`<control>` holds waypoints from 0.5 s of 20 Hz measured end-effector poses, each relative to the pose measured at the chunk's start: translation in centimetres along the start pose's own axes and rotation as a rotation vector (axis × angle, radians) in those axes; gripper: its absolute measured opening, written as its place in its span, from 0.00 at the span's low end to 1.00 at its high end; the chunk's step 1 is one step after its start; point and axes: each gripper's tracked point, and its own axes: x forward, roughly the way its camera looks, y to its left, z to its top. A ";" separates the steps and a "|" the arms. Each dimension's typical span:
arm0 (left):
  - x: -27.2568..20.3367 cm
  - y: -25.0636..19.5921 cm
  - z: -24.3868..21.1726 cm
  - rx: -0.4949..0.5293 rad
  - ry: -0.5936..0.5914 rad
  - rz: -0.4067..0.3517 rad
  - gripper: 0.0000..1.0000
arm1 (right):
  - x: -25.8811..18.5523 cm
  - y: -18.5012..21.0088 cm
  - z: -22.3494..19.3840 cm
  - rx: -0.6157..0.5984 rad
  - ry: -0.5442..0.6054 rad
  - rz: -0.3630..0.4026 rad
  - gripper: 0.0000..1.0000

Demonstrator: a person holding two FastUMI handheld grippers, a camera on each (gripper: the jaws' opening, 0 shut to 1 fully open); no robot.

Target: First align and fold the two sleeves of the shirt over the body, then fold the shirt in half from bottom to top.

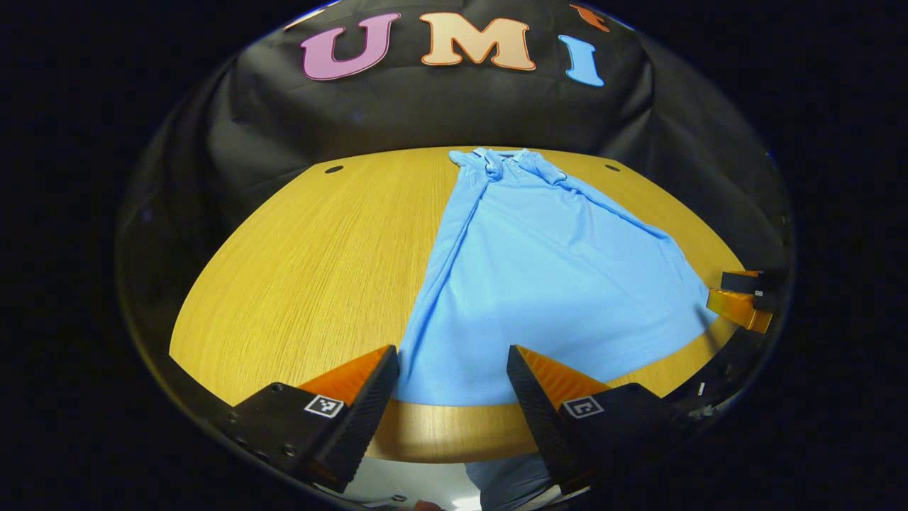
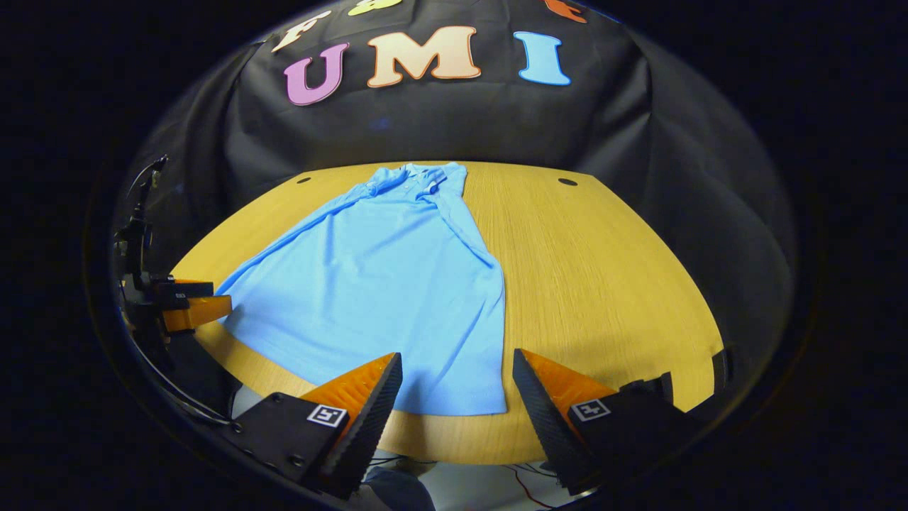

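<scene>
A light blue polo shirt (image 1: 546, 277) lies flat on the wooden table (image 1: 312, 270), collar at the far edge, hem toward me; both sleeves lie folded in over the body. In the left gripper view my left gripper (image 1: 452, 362) stands open just above the hem's left corner, nothing between its fingers. The right gripper (image 1: 741, 298) shows far off at the right edge. In the right gripper view the shirt (image 2: 383, 291) spreads left of centre, and my right gripper (image 2: 457, 369) is open over the hem's right corner. The left gripper (image 2: 195, 305) shows at the left.
The table (image 2: 603, 270) has bare wood left of the shirt in the left gripper view and right of it in the right gripper view. Two small dark holes (image 1: 333, 169) (image 1: 611, 168) sit near its far edge. Black cloth hangs behind.
</scene>
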 end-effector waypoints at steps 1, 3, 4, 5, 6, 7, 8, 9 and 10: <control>0.0 -0.1 0.2 0.003 -0.007 0.000 0.95 | 0.1 0.0 -0.5 -0.002 0.011 -0.007 0.98; 0.3 -0.3 0.0 0.011 -0.019 -0.012 0.94 | 0.3 0.0 -1.6 -0.007 0.048 -0.020 0.94; 0.1 -0.3 0.1 0.006 -0.031 -0.019 0.94 | 0.2 0.3 -1.6 0.011 0.049 -0.015 0.98; 0.2 -0.4 0.0 0.003 -0.029 -0.026 0.94 | 0.4 0.4 -1.9 0.030 0.061 -0.010 0.95; 0.3 -0.5 0.0 0.005 -0.037 -0.030 0.94 | 0.2 0.4 -2.0 0.045 0.081 -0.009 0.94; 0.3 -0.8 0.0 0.017 -0.042 -0.039 0.94 | 0.4 0.5 -1.8 0.043 0.074 -0.006 0.94; 0.4 -1.3 0.0 0.024 -0.055 -0.059 0.92 | 0.3 0.9 -2.1 0.033 0.092 0.005 0.98; 0.6 -2.2 0.1 0.034 -0.069 -0.079 0.82 | 0.5 1.5 -1.9 0.028 0.089 0.018 0.90; 0.6 -2.6 0.0 0.040 -0.073 -0.087 0.72 | 0.4 2.2 -1.9 0.025 0.097 0.036 0.78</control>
